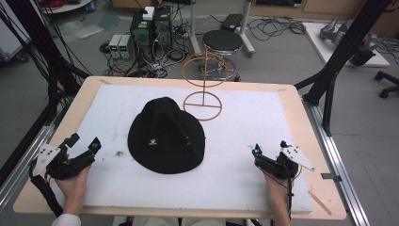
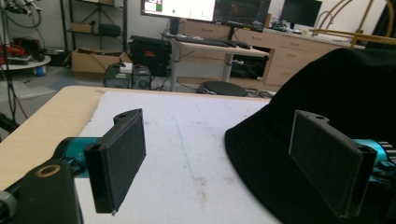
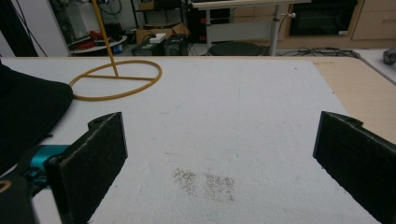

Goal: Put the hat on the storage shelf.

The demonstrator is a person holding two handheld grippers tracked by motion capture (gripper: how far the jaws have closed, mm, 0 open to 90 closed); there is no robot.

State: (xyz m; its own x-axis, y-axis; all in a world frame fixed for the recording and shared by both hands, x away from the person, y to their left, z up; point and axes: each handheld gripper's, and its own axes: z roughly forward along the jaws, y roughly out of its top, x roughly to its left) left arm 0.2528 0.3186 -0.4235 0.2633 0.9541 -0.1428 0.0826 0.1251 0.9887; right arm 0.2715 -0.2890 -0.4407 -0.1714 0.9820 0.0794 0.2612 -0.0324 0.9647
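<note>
Roughly at the middle of the white mat (image 1: 244,141) lies a black hat (image 1: 165,136), soft and matte like felt or brushed cloth, with a rounded crown, a broad floppy brim and a small pale emblem on the side facing the person. The mat itself has a fine, foam-like grain with faint grey-brown smudges, and it covers most of a pale wooden table (image 1: 308,122) whose bare edge frames it. Just behind the hat, close to its brim but apart from it, stands a thin wire stand (image 1: 203,82) of copper-gold colour: a flat ring with a crossbar at the base, an upright rod, and a larger hoop at the top. The left gripper (image 1: 84,142) rests at the near left of the mat, jaws spread wide and holding nothing; in its own view the flat, dark, textured pads (image 2: 122,154) stand far apart, the right one seen against the hat's brim. The right gripper (image 1: 269,149) sits at the near right, well apart from the hat, likewise wide open and empty over bare mat. Beyond the table a black round stool (image 1: 222,41), computer boxes (image 1: 150,29) and tangled cables crowd the grey floor.
</note>
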